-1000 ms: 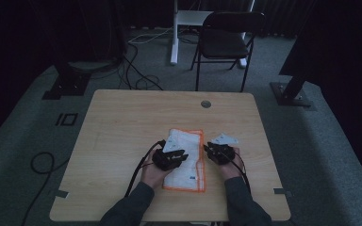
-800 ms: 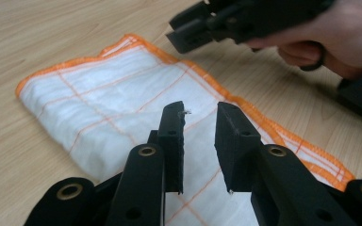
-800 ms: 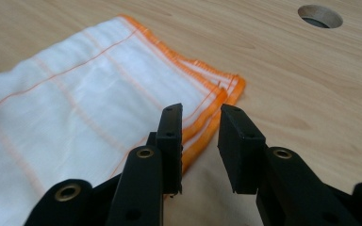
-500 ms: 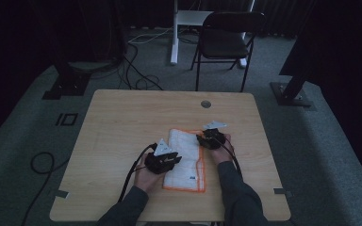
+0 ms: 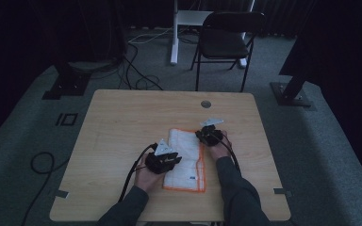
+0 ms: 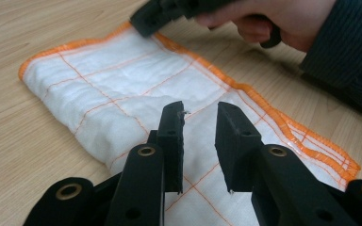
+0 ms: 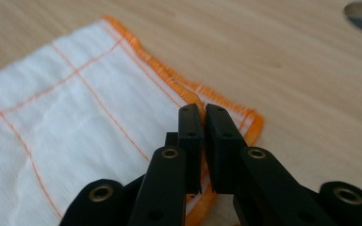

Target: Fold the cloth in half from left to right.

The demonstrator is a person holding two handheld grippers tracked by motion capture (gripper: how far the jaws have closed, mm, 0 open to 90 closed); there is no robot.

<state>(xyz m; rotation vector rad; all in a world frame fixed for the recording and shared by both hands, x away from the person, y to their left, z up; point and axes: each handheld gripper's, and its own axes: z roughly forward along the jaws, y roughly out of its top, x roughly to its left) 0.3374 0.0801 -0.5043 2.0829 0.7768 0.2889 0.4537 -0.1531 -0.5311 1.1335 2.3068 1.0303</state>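
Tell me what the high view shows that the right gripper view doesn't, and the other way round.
High view alone: the whole table, both hands with their tongs, the left tongs over the cloth's near left part, a folding chair behind. Right gripper view alone: the right tongs shut on the cloth's orange hem near a corner, having just closed. Both share the white cloth with its orange edging and the round hole in the tabletop.

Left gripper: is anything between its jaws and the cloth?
Nothing visible. The left gripper hangs just over the folded cloth, jaws apart with only cloth under them. The right gripper is shut on the far orange hem.
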